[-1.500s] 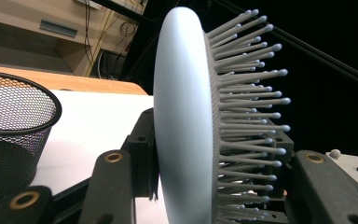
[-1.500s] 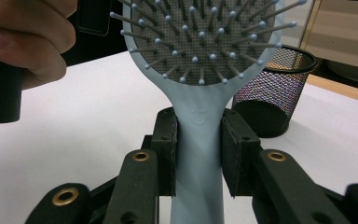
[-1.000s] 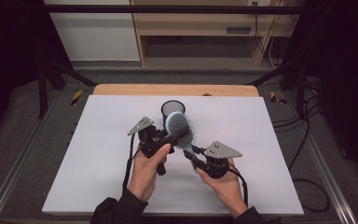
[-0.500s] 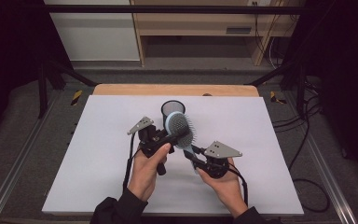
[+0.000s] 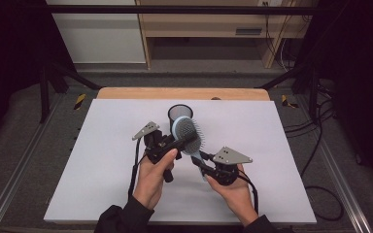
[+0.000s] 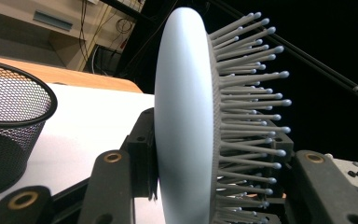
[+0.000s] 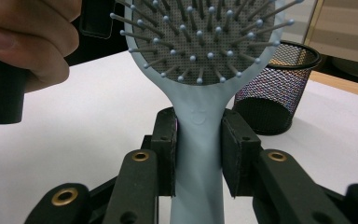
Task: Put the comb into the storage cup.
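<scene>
A light blue hairbrush [image 5: 190,130] is held above the middle of the white table by both grippers. In the right gripper view, my right gripper [image 7: 198,154] is shut on the brush handle [image 7: 198,186] just below the bristled head [image 7: 200,42]. My left gripper [image 6: 214,147] has the head [image 6: 182,116] edge-on between its jaws, one pad against the smooth back and the other at the bristle tips. From above, the left gripper [image 5: 187,140] comes in from the left and the right gripper [image 5: 200,164] from below right.
A black mesh cup [image 5: 179,112] stands upright just behind the brush, also in the left gripper view [image 6: 9,135] and right gripper view [image 7: 272,88]. The white table top [image 5: 102,145] spreads around; a wooden strip [image 5: 175,93] lines its far edge.
</scene>
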A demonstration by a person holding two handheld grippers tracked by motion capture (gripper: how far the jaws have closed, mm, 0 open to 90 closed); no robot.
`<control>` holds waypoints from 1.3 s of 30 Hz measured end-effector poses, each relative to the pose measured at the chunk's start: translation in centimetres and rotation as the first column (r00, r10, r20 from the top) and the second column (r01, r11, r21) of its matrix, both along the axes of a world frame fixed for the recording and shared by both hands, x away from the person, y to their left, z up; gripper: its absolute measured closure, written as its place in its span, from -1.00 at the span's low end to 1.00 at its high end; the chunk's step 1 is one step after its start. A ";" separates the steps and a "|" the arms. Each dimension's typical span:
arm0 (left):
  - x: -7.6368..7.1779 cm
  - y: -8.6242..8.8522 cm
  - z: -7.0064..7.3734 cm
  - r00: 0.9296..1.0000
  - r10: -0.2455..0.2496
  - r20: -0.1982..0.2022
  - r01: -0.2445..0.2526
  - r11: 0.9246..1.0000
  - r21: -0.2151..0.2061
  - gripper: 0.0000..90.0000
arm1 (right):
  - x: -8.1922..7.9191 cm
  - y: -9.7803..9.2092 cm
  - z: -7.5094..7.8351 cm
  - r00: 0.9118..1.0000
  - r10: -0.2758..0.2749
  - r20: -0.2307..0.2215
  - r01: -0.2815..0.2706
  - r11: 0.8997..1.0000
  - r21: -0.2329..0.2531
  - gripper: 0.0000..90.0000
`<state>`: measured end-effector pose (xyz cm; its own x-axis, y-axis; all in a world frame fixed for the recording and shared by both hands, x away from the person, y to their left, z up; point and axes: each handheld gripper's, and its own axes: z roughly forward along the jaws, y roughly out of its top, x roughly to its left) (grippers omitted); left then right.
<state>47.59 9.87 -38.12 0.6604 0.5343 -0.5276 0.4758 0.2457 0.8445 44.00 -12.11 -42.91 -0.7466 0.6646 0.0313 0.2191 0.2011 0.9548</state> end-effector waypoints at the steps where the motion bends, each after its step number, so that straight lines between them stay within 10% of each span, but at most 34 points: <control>1: 0.0 0.0 0.0 1.000 0.000 0.001 0.000 1.000 0.001 0.13 | 0.0 0.0 0.0 1.000 0.000 0.000 0.000 1.000 0.000 0.54; 10: -0.1 -0.1 0.1 1.000 0.001 0.011 -0.001 1.000 0.005 0.14 | 0.0 0.0 0.0 1.000 0.001 -0.001 -0.001 1.000 0.004 0.52; 21: 0.1 0.6 0.3 0.999 0.033 0.023 -0.033 0.999 0.007 0.14 | 0.2 -0.2 0.2 0.999 -0.048 -0.002 0.048 0.999 0.025 -0.28; 39: 0.1 2.1 1.0 0.991 0.109 0.079 -0.111 0.994 0.023 0.13 | 0.6 -1.2 0.1 0.998 -0.068 -0.011 0.069 0.998 0.015 -0.65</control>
<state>47.72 11.95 -37.08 0.6352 0.6197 -0.4610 0.3800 0.2689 0.8850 44.64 -13.34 -42.77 -0.6988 0.7136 0.0498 0.2423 0.1706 0.9551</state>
